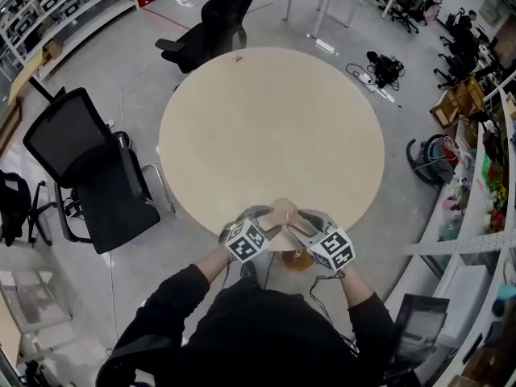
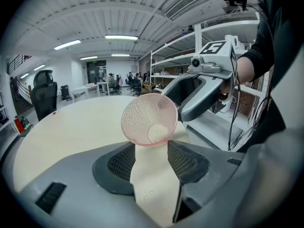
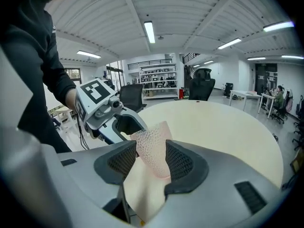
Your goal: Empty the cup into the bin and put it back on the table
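**Entry: cup carried at the near table edge, return step**

Item: cup [image 1: 282, 214], pink, translucent, dimpled wall. It was held at the 6 o'clock edge of the round table [image 1: 266, 119], clear of the top, and lay tilted onto its side. The mouth faced the left gripper's camera, and the bare base showed through it with no contents visible.

Right gripper [image 1: 305, 218], at the cup's 3 o'clock: both pads were clamped on the cup's wall, near the base.

Left gripper [image 1: 260, 216], at the cup's 9 o'clock: fingers stood wide apart with only table top between them. The cup sat just beyond their tips and was not touched.

Other: a brownish object [image 1: 297, 259] sat below the table edge at 6 o'clock. It was possibly the bin, but too little showed to say.

Step in hand, as judged: emptying looked finished and the cup was on its way back to the table.

Next move, as judged: roll the right wrist until the cup stands mouth up, carry it toward 12 o'clock over the top and set the base flat. Only then part the pads, since a tilted release at the edge could tip it off.
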